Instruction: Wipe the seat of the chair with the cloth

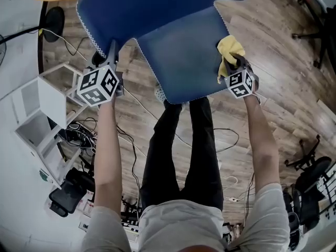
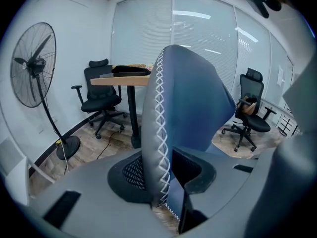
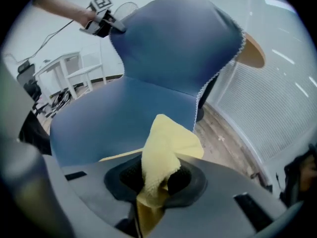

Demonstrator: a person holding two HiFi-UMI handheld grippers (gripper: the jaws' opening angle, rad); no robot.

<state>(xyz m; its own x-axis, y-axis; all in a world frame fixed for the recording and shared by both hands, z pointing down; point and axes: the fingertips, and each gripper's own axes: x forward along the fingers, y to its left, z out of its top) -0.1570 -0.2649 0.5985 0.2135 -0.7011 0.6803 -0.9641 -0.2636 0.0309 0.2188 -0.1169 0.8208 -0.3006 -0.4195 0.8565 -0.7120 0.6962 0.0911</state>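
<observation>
The blue chair fills the top of the head view, its seat (image 1: 181, 56) in front of the stitched backrest (image 1: 147, 4). My left gripper (image 1: 107, 56) is shut on the backrest's white-stitched side edge (image 2: 158, 133), which runs between its jaws in the left gripper view (image 2: 161, 182). At the seat's right edge, my right gripper (image 1: 237, 67) is shut on a yellow cloth (image 1: 230, 50). The cloth (image 3: 166, 148) bunches up out of the jaws (image 3: 156, 180) and lies over the seat (image 3: 114, 123) near its right rim.
A white shelf unit (image 1: 44, 109) and loose cables (image 1: 131, 140) are on the wood floor at left. The person's legs (image 1: 184, 146) stand just before the seat. Behind the chair are a round table (image 2: 126, 78), a standing fan (image 2: 34, 66) and black office chairs (image 2: 101, 95).
</observation>
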